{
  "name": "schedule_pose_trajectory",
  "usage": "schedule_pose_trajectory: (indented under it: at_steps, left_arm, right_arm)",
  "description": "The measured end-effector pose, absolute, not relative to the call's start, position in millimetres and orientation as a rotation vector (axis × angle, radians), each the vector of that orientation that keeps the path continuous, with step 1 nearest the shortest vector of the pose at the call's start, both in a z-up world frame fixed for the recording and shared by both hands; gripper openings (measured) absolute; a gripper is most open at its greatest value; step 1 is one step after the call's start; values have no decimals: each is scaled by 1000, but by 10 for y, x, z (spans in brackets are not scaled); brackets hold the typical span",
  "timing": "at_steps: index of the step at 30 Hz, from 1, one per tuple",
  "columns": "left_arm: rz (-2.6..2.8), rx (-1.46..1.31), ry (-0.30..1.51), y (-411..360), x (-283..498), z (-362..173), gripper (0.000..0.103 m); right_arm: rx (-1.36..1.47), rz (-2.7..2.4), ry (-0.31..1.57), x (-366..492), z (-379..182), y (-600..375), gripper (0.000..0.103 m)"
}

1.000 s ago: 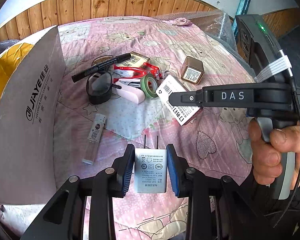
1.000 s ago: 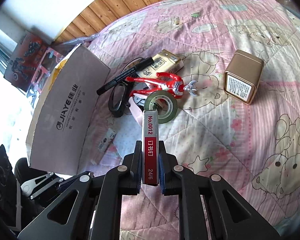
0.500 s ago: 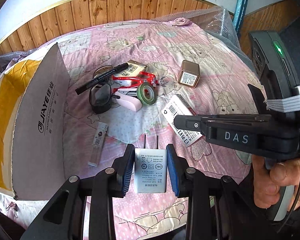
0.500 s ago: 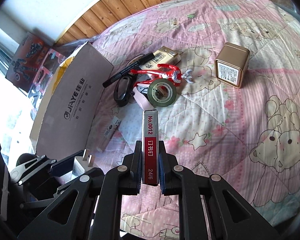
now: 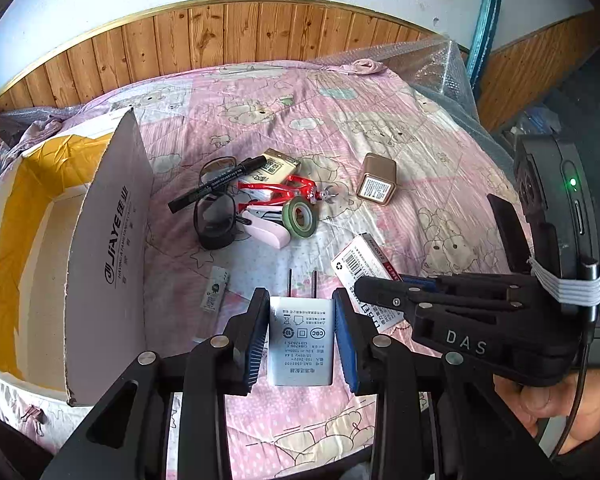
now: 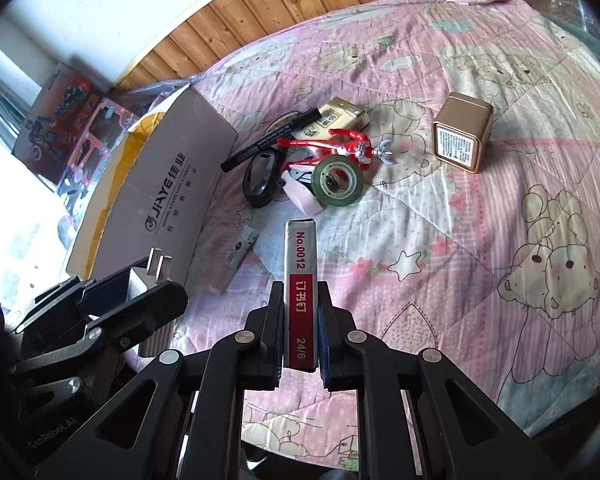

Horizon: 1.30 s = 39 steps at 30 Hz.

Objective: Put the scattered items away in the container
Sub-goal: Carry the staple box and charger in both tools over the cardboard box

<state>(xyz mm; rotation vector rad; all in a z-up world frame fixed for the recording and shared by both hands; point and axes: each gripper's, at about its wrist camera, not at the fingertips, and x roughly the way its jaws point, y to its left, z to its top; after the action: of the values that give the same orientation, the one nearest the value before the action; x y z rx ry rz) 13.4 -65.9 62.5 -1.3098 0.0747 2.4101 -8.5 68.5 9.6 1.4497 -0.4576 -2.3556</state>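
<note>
the charger (image 5: 301, 340) is clamped in the left gripper (image 5: 301, 336), the staple box (image 6: 300, 292) in the right gripper (image 6: 300, 336), both lifted above the quilt (image 6: 440, 240). the carton (image 5: 112, 248) stands open to the left of both; carry each over its flap before letting go.

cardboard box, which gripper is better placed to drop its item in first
Left, probably. The left gripper, shut on the white charger, is right beside the cardboard box; the right gripper with the staple box sits farther away.
</note>
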Motion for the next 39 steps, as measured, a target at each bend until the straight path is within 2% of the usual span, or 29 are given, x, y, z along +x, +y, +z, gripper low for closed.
schedule_pose_trajectory:
  at_steps: [16,39]
  left_arm:
    - [2451,-1224,-64,-1036,135,968,33]
    - [2505,-1152,-261,-1699,85,1196,33]
  right_arm:
    - [1344,-2398,-348,-22,659,308,14]
    - [1246,-2365,-250,-113,1127,-304,14]
